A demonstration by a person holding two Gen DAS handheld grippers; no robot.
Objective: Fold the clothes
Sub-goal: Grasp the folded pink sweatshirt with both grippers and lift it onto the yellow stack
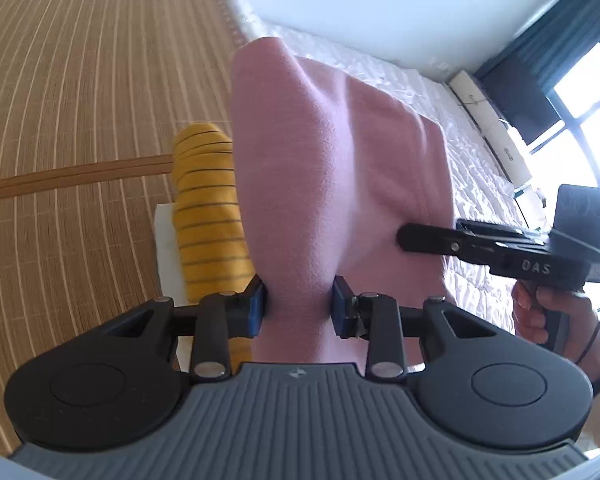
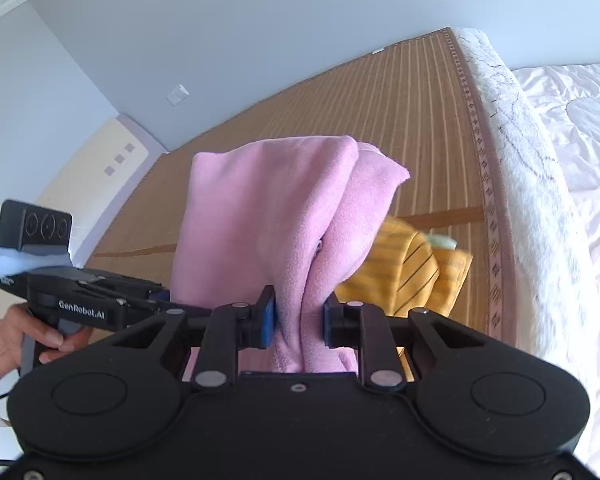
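Both tools clamp the pink fleece garment (image 1: 332,168), lifted off the bamboo mat (image 1: 80,100) on the bed. The left tool (image 1: 299,306) pinches a gathered bunch between its blue pads; the right tool (image 2: 299,318) grips another bunch just beside it. A yellow striped garment (image 2: 412,276) lies on the mat beyond, near the white quilt (image 2: 560,160).

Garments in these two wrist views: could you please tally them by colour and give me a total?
Pink: 1, the pink fleece garment, held up by the left gripper and the right gripper.
Yellow with dark stripes: 1, the yellow striped garment on the woven mat.
Total: 2
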